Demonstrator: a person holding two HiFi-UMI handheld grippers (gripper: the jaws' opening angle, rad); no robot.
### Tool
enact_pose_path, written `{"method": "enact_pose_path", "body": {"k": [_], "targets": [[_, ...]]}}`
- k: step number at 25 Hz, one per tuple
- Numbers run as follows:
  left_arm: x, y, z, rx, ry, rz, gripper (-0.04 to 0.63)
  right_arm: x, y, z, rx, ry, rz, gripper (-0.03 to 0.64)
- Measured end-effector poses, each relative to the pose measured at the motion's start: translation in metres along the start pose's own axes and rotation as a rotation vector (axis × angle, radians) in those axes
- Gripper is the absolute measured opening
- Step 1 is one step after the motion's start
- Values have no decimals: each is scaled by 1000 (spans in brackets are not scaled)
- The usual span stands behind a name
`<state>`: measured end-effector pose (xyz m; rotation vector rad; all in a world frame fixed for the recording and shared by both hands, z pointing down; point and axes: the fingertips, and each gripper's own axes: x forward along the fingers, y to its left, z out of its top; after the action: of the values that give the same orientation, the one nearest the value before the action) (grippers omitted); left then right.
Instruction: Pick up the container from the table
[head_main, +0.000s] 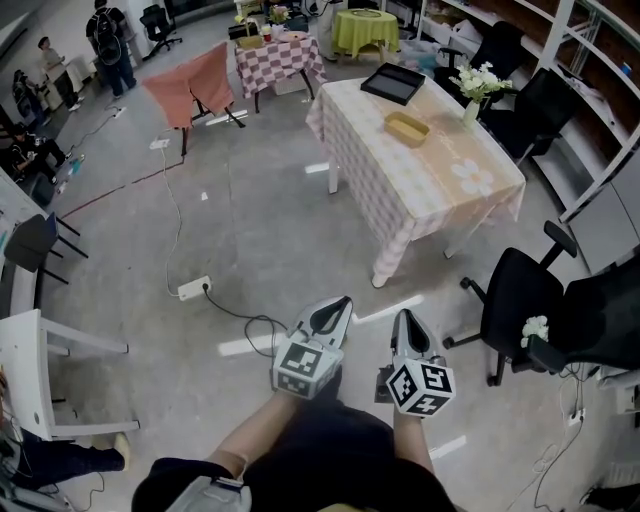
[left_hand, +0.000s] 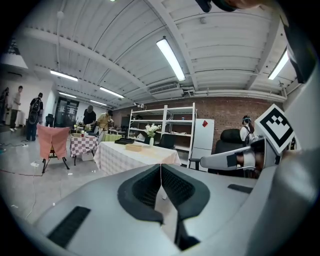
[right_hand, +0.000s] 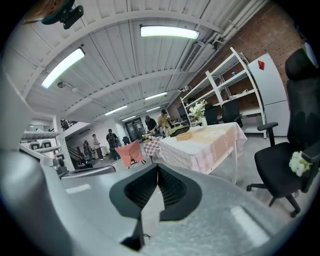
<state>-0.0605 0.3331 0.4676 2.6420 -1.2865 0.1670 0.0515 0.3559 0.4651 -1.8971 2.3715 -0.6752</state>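
The container (head_main: 407, 128) is a shallow tan tray on the table (head_main: 440, 185), which has a pink checked cloth and stands well ahead of me. A black tray (head_main: 393, 82) and a vase of white flowers (head_main: 476, 92) share the tabletop. My left gripper (head_main: 346, 300) and right gripper (head_main: 402, 315) hang side by side over the floor, both pointing at the table and far short of it. Each is shut and holds nothing. The container (left_hand: 134, 147) shows small in the left gripper view above the left gripper (left_hand: 160, 167). In the right gripper view the container (right_hand: 184, 135) lies beyond the right gripper (right_hand: 158, 167).
Black office chairs (head_main: 520, 300) stand right of the table's near corner. A power strip (head_main: 192, 288) and its cable lie on the floor to the left. A pink-draped chair (head_main: 190, 85), a small checked table (head_main: 278, 58) and people stand farther back. Shelving (head_main: 590, 90) lines the right wall.
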Motion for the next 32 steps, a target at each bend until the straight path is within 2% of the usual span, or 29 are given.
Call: {"method": "enact_pose_path", "body": {"k": [5,14,32], "targets": [[23,11,12,-16,-1,-7,12,23,-8,15,2,-4,-7,5],[68,33,32,3,3,-33,12,63,-33,41,17,-14,-52,5],[139,101,60,13,5,-86,12,157,-35,67,26,-33,-92,5]]}}
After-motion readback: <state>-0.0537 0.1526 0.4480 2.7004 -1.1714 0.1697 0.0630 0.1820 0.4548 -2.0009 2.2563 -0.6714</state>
